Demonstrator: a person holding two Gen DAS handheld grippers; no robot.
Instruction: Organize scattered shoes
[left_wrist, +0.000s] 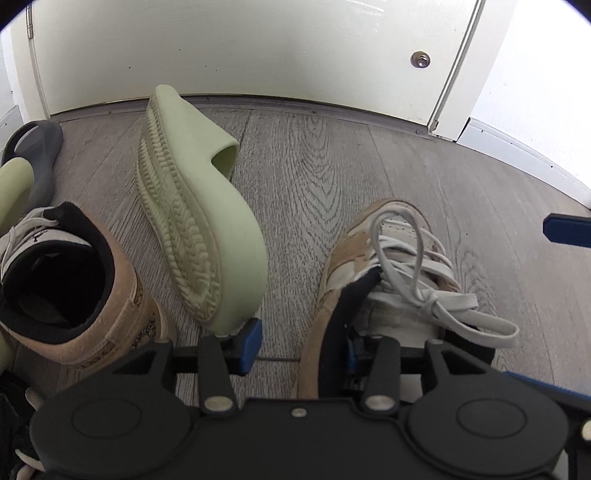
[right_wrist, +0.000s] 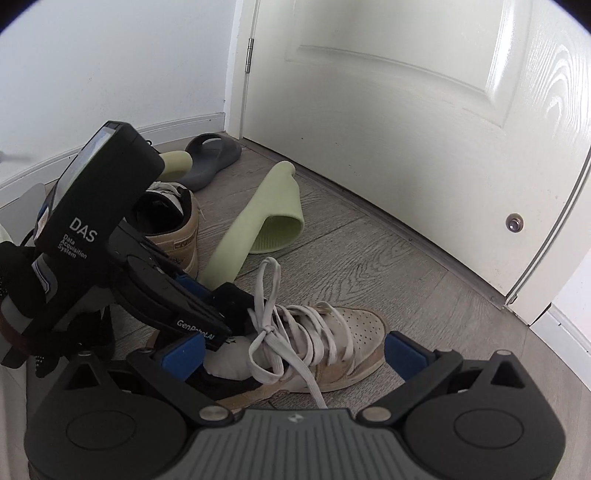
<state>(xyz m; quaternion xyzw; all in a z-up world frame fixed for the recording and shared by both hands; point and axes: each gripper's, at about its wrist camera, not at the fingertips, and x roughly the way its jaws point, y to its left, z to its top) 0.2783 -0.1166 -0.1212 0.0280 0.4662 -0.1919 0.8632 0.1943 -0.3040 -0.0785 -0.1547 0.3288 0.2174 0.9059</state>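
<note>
Open left gripper (left_wrist: 301, 345) astride sneaker (left_wrist: 391, 258)

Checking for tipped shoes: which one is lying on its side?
The green slide by the door, its ridged sole showing sideways. Both tan sneakers sit upright.

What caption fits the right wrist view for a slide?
Right gripper open around a tan laced sneaker on the floor by a white door, green slide on edge behind.
</note>
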